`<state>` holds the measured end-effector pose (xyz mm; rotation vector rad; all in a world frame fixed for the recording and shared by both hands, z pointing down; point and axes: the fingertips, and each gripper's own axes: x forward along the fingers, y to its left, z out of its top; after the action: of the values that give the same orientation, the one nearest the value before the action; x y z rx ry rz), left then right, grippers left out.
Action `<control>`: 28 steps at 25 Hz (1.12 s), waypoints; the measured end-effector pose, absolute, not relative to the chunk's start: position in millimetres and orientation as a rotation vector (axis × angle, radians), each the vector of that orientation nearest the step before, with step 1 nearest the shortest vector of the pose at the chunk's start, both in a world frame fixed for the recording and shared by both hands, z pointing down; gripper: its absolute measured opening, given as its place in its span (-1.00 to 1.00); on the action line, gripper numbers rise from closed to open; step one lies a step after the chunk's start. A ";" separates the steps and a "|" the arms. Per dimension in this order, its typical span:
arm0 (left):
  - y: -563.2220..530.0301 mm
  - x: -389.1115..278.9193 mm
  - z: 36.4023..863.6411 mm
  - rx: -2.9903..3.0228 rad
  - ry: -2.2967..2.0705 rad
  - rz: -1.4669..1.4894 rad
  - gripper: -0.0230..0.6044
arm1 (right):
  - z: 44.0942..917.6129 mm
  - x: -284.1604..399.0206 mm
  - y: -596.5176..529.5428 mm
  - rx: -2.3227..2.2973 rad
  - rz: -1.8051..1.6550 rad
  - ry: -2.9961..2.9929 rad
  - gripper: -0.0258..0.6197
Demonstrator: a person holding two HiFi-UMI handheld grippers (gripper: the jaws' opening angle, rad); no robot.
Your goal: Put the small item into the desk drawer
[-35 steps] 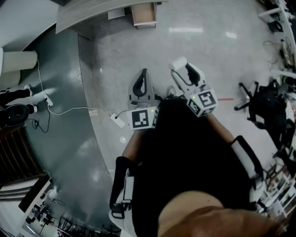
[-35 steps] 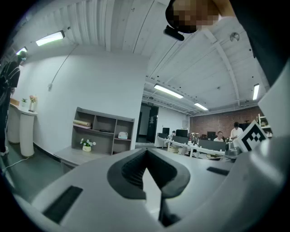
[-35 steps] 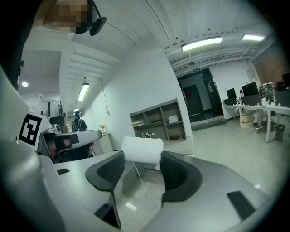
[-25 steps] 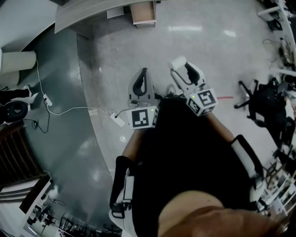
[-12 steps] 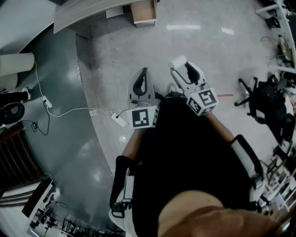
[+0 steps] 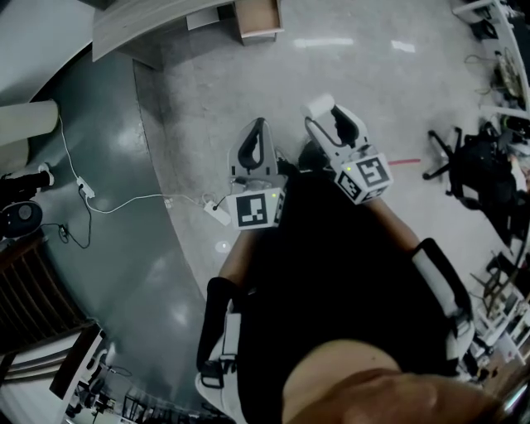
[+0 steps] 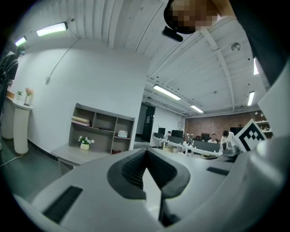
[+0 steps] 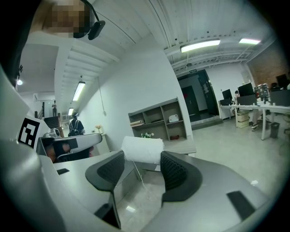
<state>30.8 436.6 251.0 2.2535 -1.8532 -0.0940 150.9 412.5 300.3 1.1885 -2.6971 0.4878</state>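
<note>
A small white roll (image 8: 142, 149) sits crosswise between the pads of my right gripper (image 8: 142, 157), which is shut on it; a thin thread hangs from it. From the head view the roll (image 6: 320, 108) shows at the tip of the right gripper (image 6: 325, 121), held in front of the person's body. Beside it, my left gripper (image 6: 258, 129) points forward with its jaws closed and nothing in them; its jaws meet in the left gripper view (image 7: 146, 157). The grey desk (image 6: 141, 25) lies far ahead, with an open drawer (image 6: 257, 18) beside it.
A white power strip (image 6: 217, 213) and its cable (image 6: 108, 201) lie on the floor left of the grippers. A black office chair (image 6: 472, 170) stands at the right. An open shelf unit (image 7: 102, 131) tops the desk (image 7: 74, 155). A cream pillar (image 6: 25, 122) stands at the far left.
The desk, drawer and floor cable have slid slightly up and left in the head view as the person moves. Both grippers hold the same pose, the roll still held.
</note>
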 end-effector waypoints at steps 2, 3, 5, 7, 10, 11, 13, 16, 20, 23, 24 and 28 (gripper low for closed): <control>436.8 27.9 251.1 2.250 -1.852 -0.108 -0.93 | 301.0 148.5 413.1 1.193 0.489 -2.694 -0.15; 437.2 26.8 251.6 2.247 -1.851 -0.111 -0.93 | 301.5 147.5 413.6 1.193 0.492 -2.692 -0.15; 437.1 25.8 253.4 2.243 -1.847 -0.107 -0.93 | 302.8 146.2 413.4 1.191 0.497 -2.689 -0.15; 434.7 24.9 255.0 2.241 -1.846 -0.107 -0.93 | 304.2 145.2 410.7 1.191 0.496 -2.687 -0.15; 429.3 23.4 257.6 2.237 -1.849 -0.103 -0.93 | 306.8 143.8 404.0 1.185 0.494 -2.686 -0.15; 426.4 23.5 258.6 2.235 -1.850 -0.100 -0.93 | 307.7 143.8 400.9 1.182 0.496 -2.688 -0.15; 419.1 24.0 258.9 2.231 -1.853 -0.100 -0.93 | 308.3 143.5 393.2 1.178 0.499 -2.693 -0.15; 406.0 21.7 257.4 2.228 -1.856 -0.094 -0.93 | 307.7 139.6 378.9 1.167 0.495 -2.702 -0.15; 384.8 15.4 257.8 2.225 -1.874 -0.087 -0.93 | 310.8 132.9 357.4 1.151 0.505 -2.708 -0.15; 368.1 16.9 259.4 2.214 -1.880 -0.082 -0.93 | 312.4 133.5 340.3 1.135 0.506 -2.711 -0.15; 361.7 18.2 260.1 2.210 -1.880 -0.081 -0.93 | 313.2 134.0 333.8 1.130 0.509 -2.711 -0.15; 336.9 20.7 263.4 2.190 -1.879 -0.067 -0.93 | 315.9 133.9 309.1 1.112 0.528 -2.708 -0.15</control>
<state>20.7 336.9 263.4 2.1903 -1.8788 -0.0671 133.9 309.1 315.9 1.1119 -2.7078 0.5276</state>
